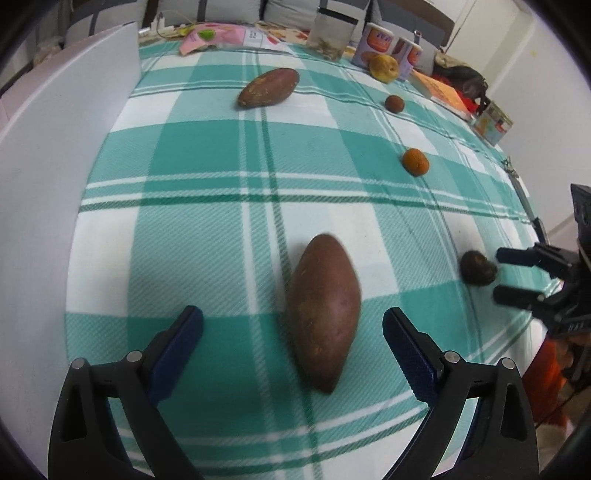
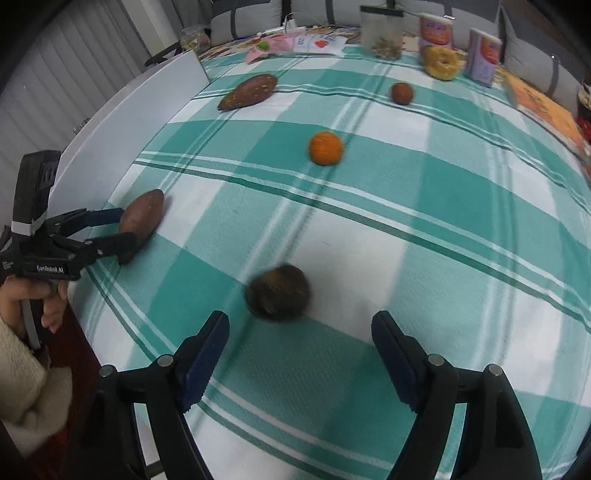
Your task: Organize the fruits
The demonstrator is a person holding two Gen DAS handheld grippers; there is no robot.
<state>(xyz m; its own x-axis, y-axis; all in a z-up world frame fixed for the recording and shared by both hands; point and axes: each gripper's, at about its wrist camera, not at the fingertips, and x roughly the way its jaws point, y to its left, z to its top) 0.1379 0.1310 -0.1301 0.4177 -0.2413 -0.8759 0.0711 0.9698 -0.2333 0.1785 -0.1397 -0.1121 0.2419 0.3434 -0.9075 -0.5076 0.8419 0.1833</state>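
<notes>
Reddish-brown, the near sweet potato (image 1: 325, 314) lies on the green-and-white checked tablecloth (image 1: 207, 236) between the spread fingers of the left gripper (image 1: 293, 332), its far tip toward 12 o'clock, touching neither pad. The right gripper (image 2: 299, 332) is spread wide too, gripping nothing; a dark round fruit (image 2: 279, 291), blurred, sits just ahead of its fingertips at 11 o'clock, nearer the left finger. Farther off in the right wrist view, an orange (image 2: 325, 148) lies at 12 o'clock, a small brown fruit (image 2: 402, 93) beyond it, and a second sweet potato (image 2: 248, 91) at 11 o'clock. A white board (image 1: 66, 122) bounds the cloth at 9 o'clock. Cans (image 1: 376, 42) and a jar (image 1: 330, 33) line the far edge, and bare cloth separates the fruits.
</notes>
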